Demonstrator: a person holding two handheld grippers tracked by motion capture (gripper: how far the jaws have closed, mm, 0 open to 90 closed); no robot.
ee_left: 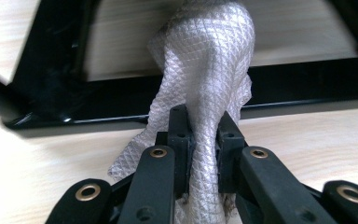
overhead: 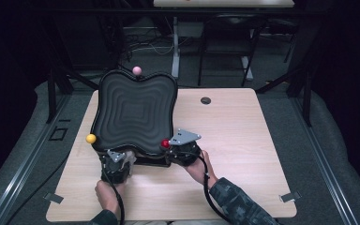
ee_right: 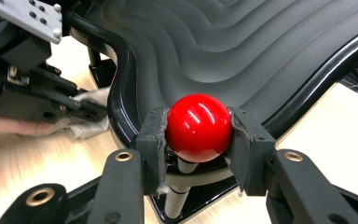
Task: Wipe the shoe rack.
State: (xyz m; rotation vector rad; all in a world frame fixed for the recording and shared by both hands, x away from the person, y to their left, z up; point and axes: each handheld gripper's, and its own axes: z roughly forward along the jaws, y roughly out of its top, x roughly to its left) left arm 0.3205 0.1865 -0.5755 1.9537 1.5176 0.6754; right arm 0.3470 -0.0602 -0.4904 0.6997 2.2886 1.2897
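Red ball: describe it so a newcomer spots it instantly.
Find the black wavy board on the wooden table. At its near right corner, the red ball sits on a short post, clamped by the right gripper. Its neighbours are yellow and pink.

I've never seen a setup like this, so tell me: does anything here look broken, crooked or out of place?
Nothing looks broken or spilled. The black wavy board sits level on its frame. The right gripper clamps a red ball at its near corner, and the left gripper pinches a bunched white cloth against the frame.
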